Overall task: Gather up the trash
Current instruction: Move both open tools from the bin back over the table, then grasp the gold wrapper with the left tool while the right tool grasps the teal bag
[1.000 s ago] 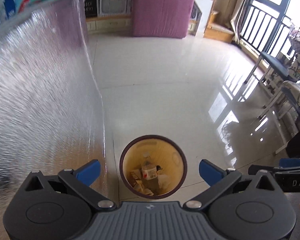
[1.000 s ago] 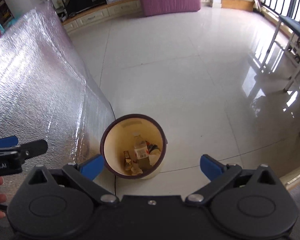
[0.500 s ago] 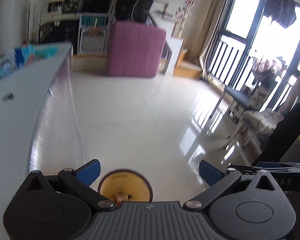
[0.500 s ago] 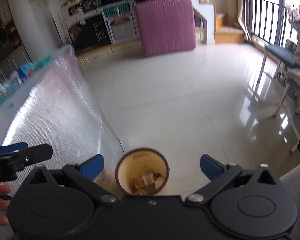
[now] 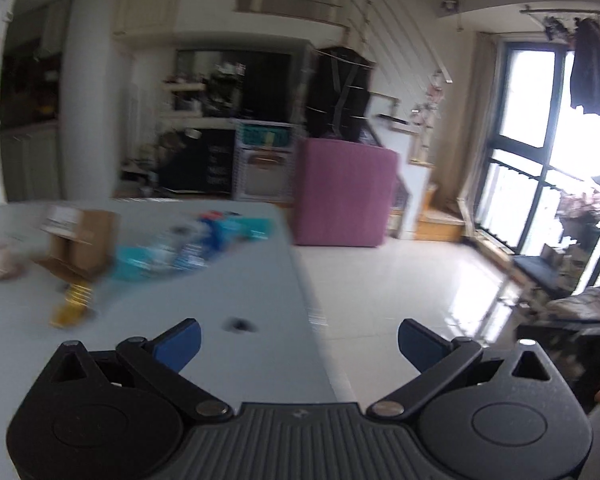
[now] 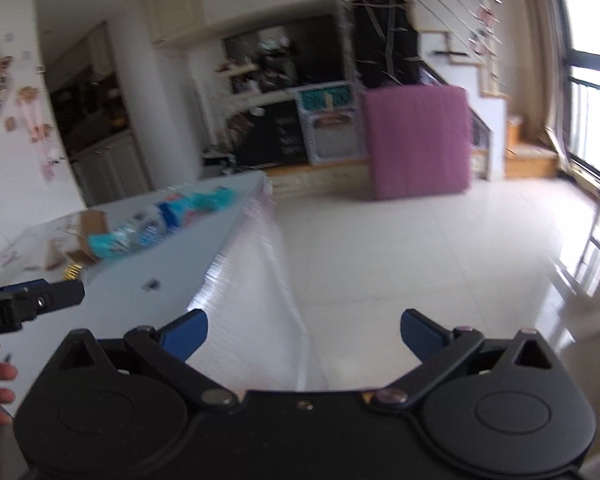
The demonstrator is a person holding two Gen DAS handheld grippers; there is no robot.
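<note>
Trash lies on the grey table [image 5: 236,280]: a blurred clear bottle with blue wrappers [image 5: 168,256], a brown cardboard box [image 5: 80,240], a small gold item [image 5: 74,306] and a small dark scrap [image 5: 238,325]. The same pile [image 6: 148,232] shows on the table [image 6: 188,256] in the right wrist view. My left gripper [image 5: 298,344] is open and empty, above the table's near right corner. My right gripper [image 6: 302,334] is open and empty, over the table's shiny side panel and the floor. The left gripper's finger [image 6: 40,300] shows at the right view's left edge. The trash bin is out of view.
A purple mattress [image 5: 340,192] leans against the back cabinets. Pale tiled floor [image 5: 400,288] spreads to the right of the table. Chairs and clutter [image 5: 572,296] stand by the balcony windows at the right. The table's silver foil side [image 6: 252,304] drops to the floor.
Both grippers have swung up from the bin on the floor to table height. The bin has left both views and the trash on the tabletop has come into view.
</note>
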